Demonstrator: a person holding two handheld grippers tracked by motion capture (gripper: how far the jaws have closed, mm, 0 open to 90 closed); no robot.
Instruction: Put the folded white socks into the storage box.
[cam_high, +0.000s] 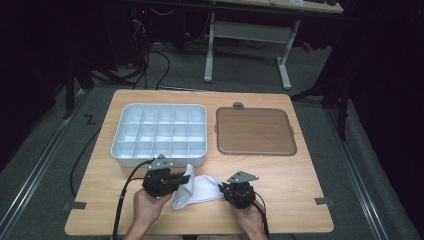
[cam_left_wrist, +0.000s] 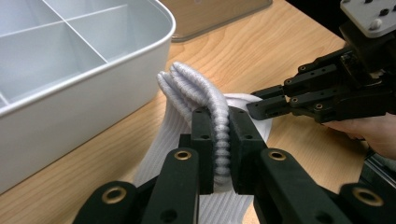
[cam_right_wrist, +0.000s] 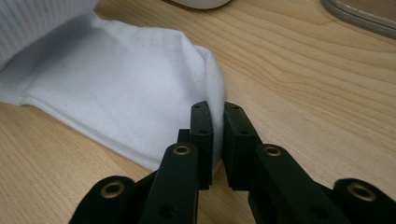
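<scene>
A white sock (cam_high: 197, 187) lies on the wooden table (cam_high: 280, 200) near its front edge, between my two grippers. My left gripper (cam_high: 186, 176) is shut on the sock's ribbed cuff (cam_left_wrist: 201, 93), which bunches up and stands above the jaws. In the left gripper view the cuff is pinched at my left gripper (cam_left_wrist: 220, 126). My right gripper (cam_high: 223, 188) is shut on the other end of the sock, and in the right gripper view its jaws (cam_right_wrist: 217, 116) pinch a thin edge of the smooth white sock (cam_right_wrist: 116, 93).
A white compartment tray (cam_high: 159, 134) sits just behind the left gripper, its rim close to the cuff (cam_left_wrist: 140, 51). A brown lid with a clear rim (cam_high: 255, 131) lies to its right. The table's front edge is just under the hands.
</scene>
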